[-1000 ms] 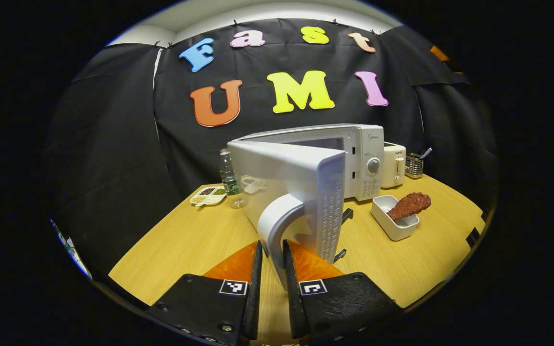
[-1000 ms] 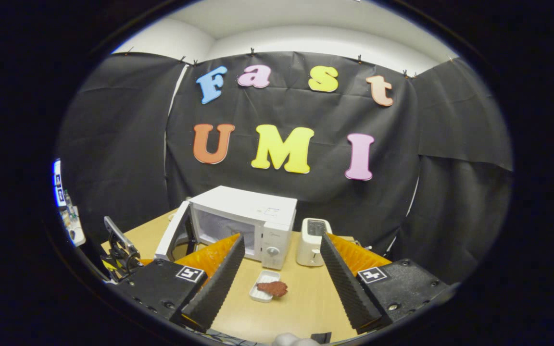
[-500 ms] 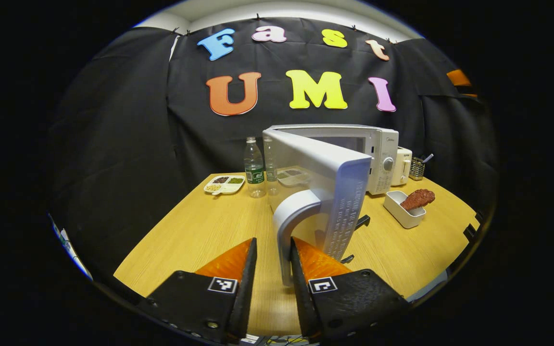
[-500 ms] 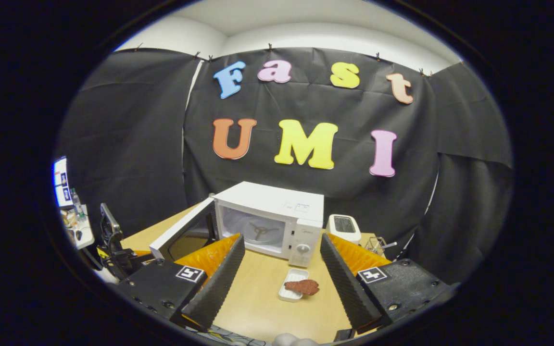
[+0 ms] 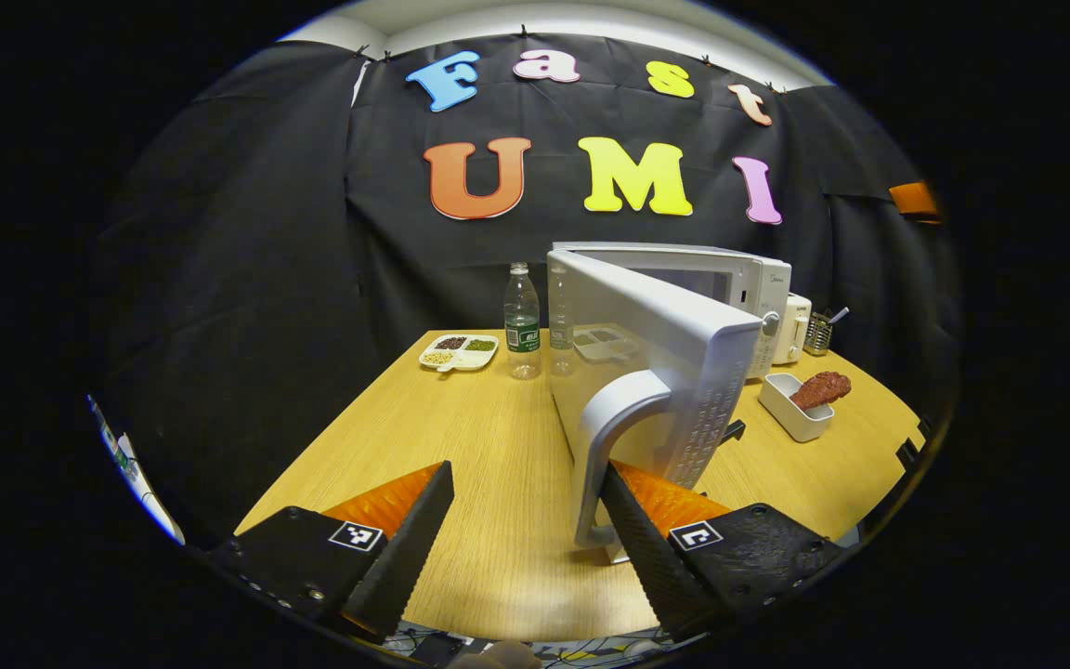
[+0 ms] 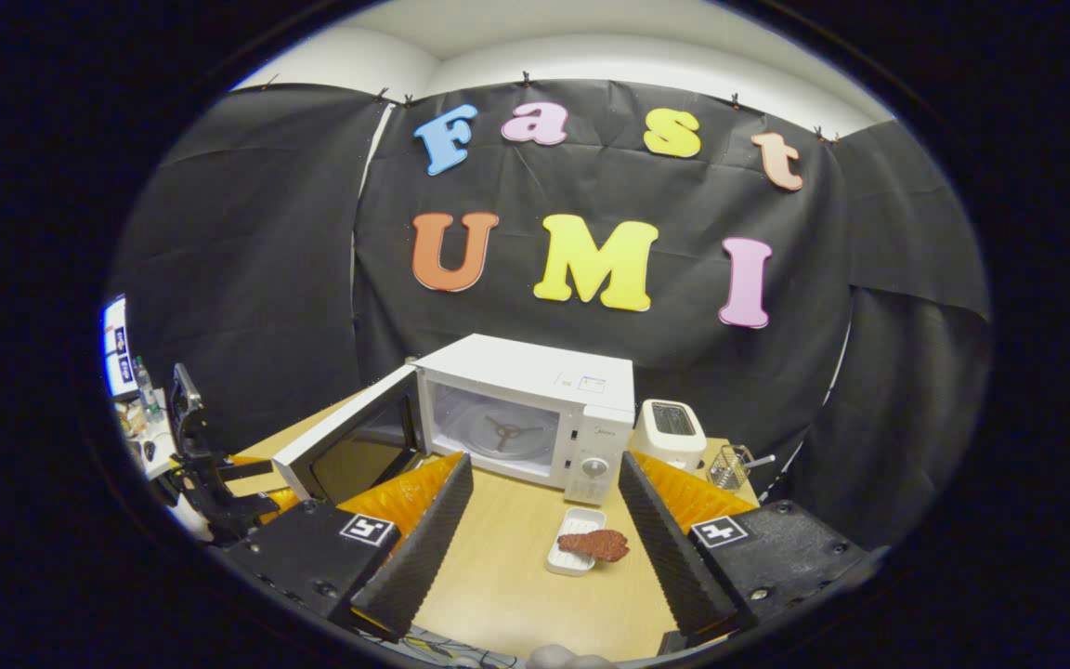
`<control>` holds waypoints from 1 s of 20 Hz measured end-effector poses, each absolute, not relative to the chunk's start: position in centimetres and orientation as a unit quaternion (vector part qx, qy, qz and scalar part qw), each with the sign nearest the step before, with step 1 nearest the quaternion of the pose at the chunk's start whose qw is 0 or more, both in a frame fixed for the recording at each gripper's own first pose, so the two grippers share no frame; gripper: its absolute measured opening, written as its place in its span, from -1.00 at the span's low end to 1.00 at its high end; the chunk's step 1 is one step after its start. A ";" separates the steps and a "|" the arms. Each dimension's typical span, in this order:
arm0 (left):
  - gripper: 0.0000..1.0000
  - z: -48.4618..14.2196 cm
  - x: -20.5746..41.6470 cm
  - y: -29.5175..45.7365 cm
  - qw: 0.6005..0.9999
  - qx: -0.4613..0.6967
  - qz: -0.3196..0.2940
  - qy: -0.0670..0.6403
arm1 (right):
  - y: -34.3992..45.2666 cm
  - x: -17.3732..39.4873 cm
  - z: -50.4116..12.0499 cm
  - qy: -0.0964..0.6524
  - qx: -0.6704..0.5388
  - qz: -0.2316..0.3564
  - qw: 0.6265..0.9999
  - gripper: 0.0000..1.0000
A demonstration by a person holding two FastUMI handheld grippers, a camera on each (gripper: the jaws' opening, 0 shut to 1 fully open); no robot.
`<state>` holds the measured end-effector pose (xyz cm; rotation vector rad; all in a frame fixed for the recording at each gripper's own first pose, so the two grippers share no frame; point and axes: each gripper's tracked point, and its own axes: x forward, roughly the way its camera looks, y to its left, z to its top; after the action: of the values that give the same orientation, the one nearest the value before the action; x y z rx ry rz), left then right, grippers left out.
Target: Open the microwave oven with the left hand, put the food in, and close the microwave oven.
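Microwave door (image 5: pixel 656 325) swung wide, handle (image 5: pixel 605 437) beside the left gripper's (image 5: pixel 526 534) spread, empty fingers; right gripper (image 6: pixel 544 530) gapes empty, food (image 6: pixel 595 544) lying between its fingers, ready for pickup.

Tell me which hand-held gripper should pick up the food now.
Right. The right hand-held gripper is open, with the food in its white dish lying between its fingers ahead. The left hand-held gripper sits open beside the door handle.
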<state>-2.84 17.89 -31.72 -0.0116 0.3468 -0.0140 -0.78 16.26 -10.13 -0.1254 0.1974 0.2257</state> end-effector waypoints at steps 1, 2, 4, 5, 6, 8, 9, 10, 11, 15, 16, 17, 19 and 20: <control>0.92 -31.3 -3.3 18.4 0.986 0.012 -0.001 0.165 | 15.9 -0.5 -10.8 0.102 -0.063 0.109 0.987 1.00; 0.92 -31.2 -3.7 19.2 0.986 0.026 0.005 0.163 | 15.7 -0.3 -11.9 0.110 -0.059 0.108 0.986 1.00; 0.92 -31.3 -4.5 20.5 0.984 0.034 0.017 0.172 | 14.9 0.5 -13.9 0.122 -0.049 0.105 0.986 1.00; 0.92 -31.4 -5.0 21.1 0.983 0.036 0.025 0.179 | 14.5 1.0 -15.2 0.129 -0.047 0.104 0.985 1.00; 0.92 -31.2 -5.3 21.8 0.982 0.041 0.034 0.179 | 13.8 1.5 -17.0 0.142 -0.048 0.099 0.984 1.00; 0.92 -30.6 -6.1 22.6 0.981 0.034 0.049 0.184 | 12.7 2.4 -20.3 0.160 -0.033 0.100 0.981 1.00; 0.92 -30.0 -6.6 23.0 0.981 0.028 0.056 0.186 | 11.9 2.9 -22.3 0.180 -0.025 0.098 0.978 1.00; 0.92 -29.6 -7.2 23.3 0.980 0.023 0.066 0.188 | 11.3 3.3 -24.4 0.200 -0.012 0.097 0.975 1.00; 0.92 -28.5 -7.7 23.3 0.980 0.019 0.073 0.186 | 10.7 3.7 -26.5 0.218 0.003 0.099 0.971 1.00; 0.92 -22.7 -8.8 20.8 0.984 -0.002 0.081 0.159 | 9.1 6.2 -33.0 0.276 0.044 0.103 0.955 0.87; 0.92 -21.1 -8.7 19.6 0.986 -0.007 0.076 0.150 | 8.9 7.0 -33.8 0.282 0.059 0.111 0.951 0.98; 0.92 -19.5 -8.4 18.3 0.987 -0.009 0.073 0.142 | 8.9 8.0 -34.4 0.287 0.071 0.119 0.948 0.73; 0.92 -16.8 -7.5 15.0 0.990 -0.016 0.060 0.126 | 8.3 9.9 -35.8 0.294 0.084 0.126 0.944 0.90; 0.92 -15.6 -7.1 13.7 0.991 -0.022 0.054 0.120 | 8.2 10.8 -36.4 0.300 0.090 0.132 0.940 0.88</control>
<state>-7.06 13.65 -15.64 -0.0437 0.2417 0.1093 10.78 8.21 -36.42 0.1841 0.6121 0.2699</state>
